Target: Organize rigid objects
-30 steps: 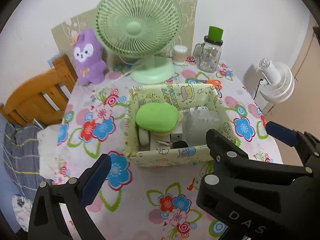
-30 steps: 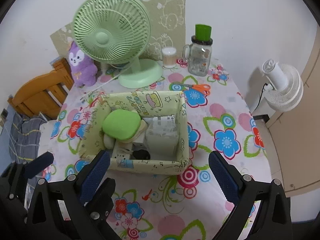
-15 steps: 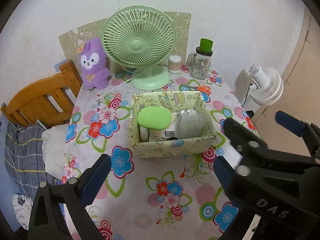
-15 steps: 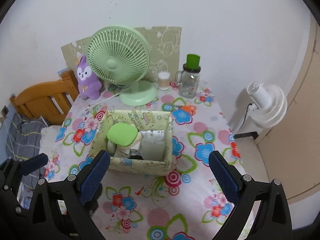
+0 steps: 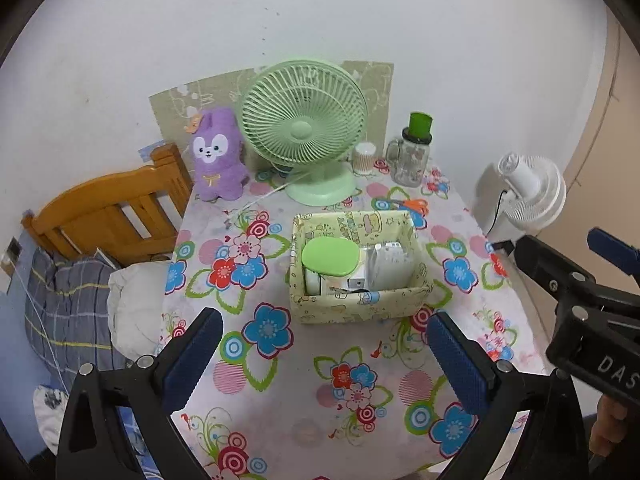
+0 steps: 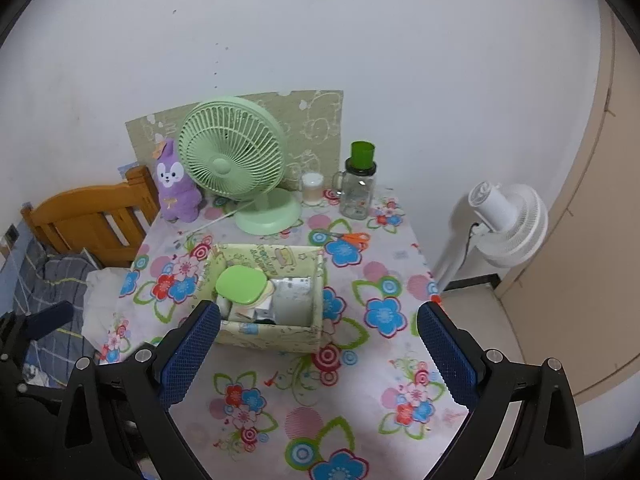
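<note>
A pale yellow-green patterned storage box [image 5: 356, 308] [image 6: 272, 336] sits mid-table. It holds a container with a green lid [image 5: 330, 256] [image 6: 241, 284], a white translucent box [image 5: 390, 264] [image 6: 294, 300] and small items. Orange-handled scissors [image 5: 412, 204] [image 6: 352, 237] lie behind the box. My left gripper [image 5: 320, 360] is open and empty, high above the table's near part. My right gripper [image 6: 316, 356] is open and empty, also high; it shows at the right of the left wrist view [image 5: 580, 280].
At the table's back stand a green desk fan [image 5: 304, 132] [image 6: 232, 156], a purple plush toy [image 5: 218, 156] [image 6: 176, 184], a small white jar [image 5: 364, 158] [image 6: 312, 188] and a glass jar with green lid [image 5: 414, 152] [image 6: 358, 184]. A wooden chair [image 5: 104, 216] stands left, a white floor fan [image 5: 528, 192] [image 6: 504, 216] right.
Both grippers have pulled back and up from the box; the table and box look smaller and farther. Both stayed open and empty.
</note>
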A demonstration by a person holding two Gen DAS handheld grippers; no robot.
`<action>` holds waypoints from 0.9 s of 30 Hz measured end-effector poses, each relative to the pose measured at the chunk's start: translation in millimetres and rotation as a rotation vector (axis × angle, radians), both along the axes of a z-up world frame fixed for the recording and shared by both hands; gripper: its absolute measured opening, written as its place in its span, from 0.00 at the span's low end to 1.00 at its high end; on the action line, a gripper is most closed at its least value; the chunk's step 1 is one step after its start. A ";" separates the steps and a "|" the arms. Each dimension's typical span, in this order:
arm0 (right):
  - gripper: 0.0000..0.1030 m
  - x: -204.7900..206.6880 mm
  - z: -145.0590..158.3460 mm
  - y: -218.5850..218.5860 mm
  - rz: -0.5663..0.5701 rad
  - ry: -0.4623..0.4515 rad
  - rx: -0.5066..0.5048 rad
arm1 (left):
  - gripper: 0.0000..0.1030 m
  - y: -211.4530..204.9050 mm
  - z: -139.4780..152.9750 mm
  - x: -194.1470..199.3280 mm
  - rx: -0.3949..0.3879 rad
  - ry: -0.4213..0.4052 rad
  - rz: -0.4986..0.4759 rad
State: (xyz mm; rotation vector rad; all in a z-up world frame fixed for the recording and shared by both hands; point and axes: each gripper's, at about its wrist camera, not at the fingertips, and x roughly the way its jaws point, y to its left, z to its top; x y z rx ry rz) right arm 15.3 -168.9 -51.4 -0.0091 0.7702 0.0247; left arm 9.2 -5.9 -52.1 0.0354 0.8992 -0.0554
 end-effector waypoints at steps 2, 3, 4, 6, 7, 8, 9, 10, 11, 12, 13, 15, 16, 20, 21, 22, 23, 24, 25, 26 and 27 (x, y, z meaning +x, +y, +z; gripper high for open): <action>0.97 -2.9 5.7 -1.4 -0.010 -0.009 -0.007 | 1.00 4.0 5.6 -3.4 -0.008 -0.013 0.014; 0.97 -4.5 8.0 -2.0 -0.011 -0.011 -0.009 | 1.00 6.1 9.2 -5.9 -0.011 -0.022 0.021; 0.97 -7.0 12.3 -3.4 -0.013 -0.021 -0.011 | 1.00 8.1 12.9 -8.4 -0.014 -0.031 0.025; 0.97 -11.8 18.7 -6.4 -0.025 -0.041 -0.010 | 1.00 12.3 20.5 -14.0 -0.022 -0.049 0.035; 0.97 -13.7 20.5 -7.3 -0.028 -0.045 -0.007 | 1.00 13.3 23.5 -16.2 -0.025 -0.058 0.036; 0.97 -16.5 22.8 -8.9 -0.033 -0.050 0.001 | 1.00 14.5 26.4 -18.3 -0.025 -0.066 0.038; 0.97 -19.3 24.8 -10.3 -0.038 -0.054 0.007 | 1.00 16.3 30.8 -22.0 -0.026 -0.081 0.044; 0.97 -21.4 26.3 -11.3 -0.039 -0.056 0.010 | 1.00 17.9 34.0 -24.7 -0.030 -0.093 0.046; 0.97 -23.3 27.8 -11.9 -0.037 -0.059 0.014 | 1.00 19.5 36.5 -27.0 -0.035 -0.103 0.046; 0.97 -25.5 29.0 -12.2 -0.037 -0.063 0.016 | 1.00 21.2 39.4 -29.7 -0.041 -0.114 0.046; 0.97 -28.2 30.1 -12.4 -0.037 -0.066 0.017 | 1.00 23.0 42.6 -32.4 -0.045 -0.126 0.046; 0.97 -33.6 32.9 -13.5 -0.040 -0.072 0.020 | 1.00 24.0 46.5 -36.6 -0.045 -0.145 0.047; 0.97 -36.7 34.5 -14.0 -0.042 -0.075 0.024 | 1.00 24.8 47.9 -38.0 -0.041 -0.152 0.048; 0.97 -45.2 39.7 -14.5 -0.037 -0.084 0.039 | 1.00 26.2 53.2 -47.8 -0.038 -0.182 0.051; 0.97 -46.8 40.0 -13.4 -0.033 -0.085 0.037 | 1.00 27.3 54.2 -49.7 -0.046 -0.186 0.054; 0.97 -47.7 39.8 -12.5 -0.031 -0.084 0.032 | 1.00 27.9 54.8 -51.1 -0.053 -0.187 0.057; 0.97 -48.4 39.4 -11.3 -0.028 -0.083 0.028 | 1.00 28.9 55.1 -52.4 -0.059 -0.185 0.060; 0.97 -49.0 38.6 -10.3 -0.027 -0.081 0.025 | 1.00 29.5 55.0 -53.0 -0.062 -0.185 0.062; 0.97 -49.8 38.4 -10.2 -0.026 -0.081 0.024 | 1.00 30.2 54.4 -53.8 -0.066 -0.185 0.066; 0.97 -50.3 37.6 -9.6 -0.022 -0.081 0.021 | 1.00 30.7 53.5 -54.4 -0.069 -0.182 0.069; 0.97 -50.4 37.0 -9.0 -0.022 -0.079 0.015 | 1.00 31.2 52.3 -54.5 -0.073 -0.178 0.073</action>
